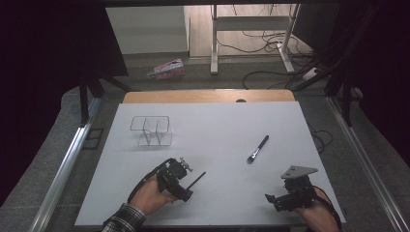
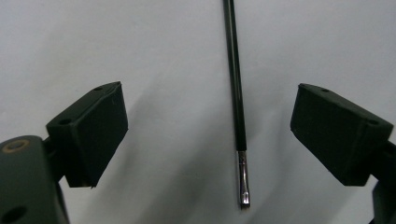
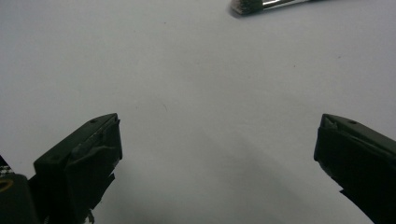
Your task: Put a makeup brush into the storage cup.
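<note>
A thin black brush (image 1: 196, 180) with a small silver ferrule lies flat on the white tabletop (image 1: 217, 125) near the front left. My left gripper (image 1: 186, 182) is low over it. In the left gripper view the thin brush (image 2: 236, 93) runs up between the wide-apart jaws of my left gripper (image 2: 208, 100), closer to the right one, and neither pad touches it. A larger black-handled makeup brush (image 1: 258, 149) lies right of centre. My right gripper (image 1: 275, 191) rests open at the front right. The right gripper view has my right gripper (image 3: 219, 126) with nothing between its jaws and the larger brush's head (image 3: 247, 5) at the top edge.
A clear acrylic organizer (image 1: 151, 130) with compartments stands at the back left of the tabletop. Beyond the table are a wooden strip (image 1: 208, 95), floor cables and a pink package (image 1: 168, 68). Metal rails run along both sides.
</note>
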### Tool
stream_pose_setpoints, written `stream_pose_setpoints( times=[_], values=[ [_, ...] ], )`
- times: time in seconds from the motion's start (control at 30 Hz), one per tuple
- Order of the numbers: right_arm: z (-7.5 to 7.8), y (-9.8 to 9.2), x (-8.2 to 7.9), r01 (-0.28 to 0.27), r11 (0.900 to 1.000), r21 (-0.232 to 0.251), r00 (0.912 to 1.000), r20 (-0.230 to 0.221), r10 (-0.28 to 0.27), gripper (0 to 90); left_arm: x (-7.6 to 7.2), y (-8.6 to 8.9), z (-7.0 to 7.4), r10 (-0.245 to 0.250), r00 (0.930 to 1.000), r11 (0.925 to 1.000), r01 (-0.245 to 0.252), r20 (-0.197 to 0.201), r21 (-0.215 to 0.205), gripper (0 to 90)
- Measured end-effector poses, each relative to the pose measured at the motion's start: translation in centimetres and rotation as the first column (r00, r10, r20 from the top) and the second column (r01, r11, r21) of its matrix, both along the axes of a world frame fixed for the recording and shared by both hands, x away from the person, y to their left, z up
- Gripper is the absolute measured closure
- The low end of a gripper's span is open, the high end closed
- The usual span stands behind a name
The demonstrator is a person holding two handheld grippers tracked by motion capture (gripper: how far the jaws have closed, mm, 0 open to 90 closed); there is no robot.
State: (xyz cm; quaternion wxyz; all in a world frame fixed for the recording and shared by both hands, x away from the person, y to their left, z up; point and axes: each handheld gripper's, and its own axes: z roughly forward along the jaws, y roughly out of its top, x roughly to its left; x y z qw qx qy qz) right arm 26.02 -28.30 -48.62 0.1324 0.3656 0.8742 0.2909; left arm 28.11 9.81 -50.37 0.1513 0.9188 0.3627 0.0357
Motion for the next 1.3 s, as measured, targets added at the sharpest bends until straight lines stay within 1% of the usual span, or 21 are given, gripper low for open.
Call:
stream_pose_setpoints(
  times=[0.1,0.27,0.33,0.4,0.53,0.6,0.63,0.67,0.7,0.8,1.03,1.17,1.3],
  values=[
    [0.0,0.0,0.0,-0.001,1.0,0.0,1.0,-0.002,0.001,1.1,0.0,0.0,-0.3,-0.008,0.9997,1.0,0.008,-0.023,-0.006,18.5],
    [0.0,0.0,0.0,-0.002,1.0,0.002,1.0,-0.003,0.002,1.3,-0.1,-0.2,-0.7,-0.006,0.9996,1.0,0.006,-0.028,0.006,24.3],
    [0.0,0.0,0.0,-0.002,1.0,0.002,1.0,-0.004,0.002,1.3,-0.1,-0.3,-0.8,-0.009,0.9995,0.9999,0.009,-0.032,0.011,29.1],
    [0.0,0.0,0.0,-0.002,1.0,0.002,1.0,-0.004,0.002,1.4,-0.2,-0.3,-0.7,-0.002,0.9995,1.0,0.002,-0.031,0.007,32.7],
    [0.0,-0.1,0.0,-0.001,1.0,0.005,1.0,-0.003,0.001,1.4,-0.5,-0.4,-0.4,0.002,0.9995,1.0,-0.002,-0.03,0.002,48.8],
    [0.0,-0.1,0.0,0.0,1.0,0.007,1.0,-0.003,0.0,1.5,-0.7,-0.4,-0.3,0.004,0.9995,1.0,-0.004,-0.032,0.002,61.6],
    [0.0,-0.1,0.0,-0.001,1.0,0.006,1.0,-0.004,0.002,1.6,-0.8,-0.4,-0.3,0.004,0.9995,1.0,-0.004,-0.033,0.004,69.5],
    [0.0,-0.1,0.0,-0.001,1.0,0.006,1.0,-0.004,0.001,1.6,-0.8,-0.4,-0.3,0.002,0.9992,1.0,-0.002,-0.04,0.0,81.9],
    [0.0,-0.1,0.0,-0.002,1.0,0.006,1.0,-0.004,0.002,1.6,-0.8,-0.4,-0.3,0.007,0.9991,1.0,-0.007,-0.042,0.0,85.2],
    [0.1,-0.1,0.0,0.003,1.0,0.01,1.0,-0.005,-0.003,1.8,-0.8,-0.5,-0.3,0.004,0.9992,1.0,-0.004,-0.04,0.002,85.7],
    [0.1,-0.1,0.0,0.003,1.0,0.012,1.0,-0.006,-0.002,1.9,-0.9,-0.4,-0.1,-0.014,0.9996,0.9998,0.013,-0.024,-0.017,85.8],
    [0.1,-0.2,0.0,0.002,1.0,0.013,1.0,-0.003,-0.002,2.0,-1.3,-0.1,0.7,-0.024,0.9997,0.9988,0.025,0.008,-0.041,85.8],
    [0.1,-0.2,-0.1,-0.001,1.0,0.01,1.0,-0.005,0.001,2.1,-1.5,0.2,1.1,-0.034,0.999,0.9973,0.036,0.029,-0.065,85.7]
  ],
)
